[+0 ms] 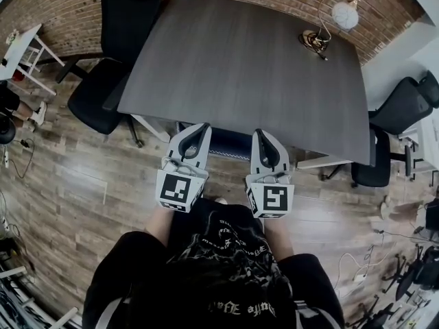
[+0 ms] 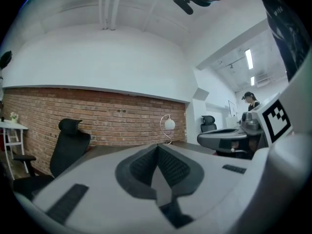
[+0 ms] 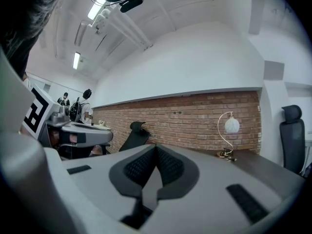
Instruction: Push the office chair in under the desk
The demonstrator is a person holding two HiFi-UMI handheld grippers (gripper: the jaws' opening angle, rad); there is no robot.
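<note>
Head view: the left tool (image 1: 201, 129) and right tool (image 1: 261, 134), both clenched and empty, point level at the near edge of the table (image 1: 240, 67). The office chair (image 1: 230, 144) shows as a dark shape between them, apparently tucked beneath.

Left gripper view: jaws pressed together on nothing, tabletop beyond.

Right gripper view: the same.

The push looks nearly finished. What remains is probably a last nudge with the closed tips, or drawing back.

Globe lamp (image 1: 345, 14) before brick wall (image 1: 55, 12); white side table (image 1: 24, 43) left; cables (image 1: 353, 262) on wood floor (image 1: 82, 204).
</note>
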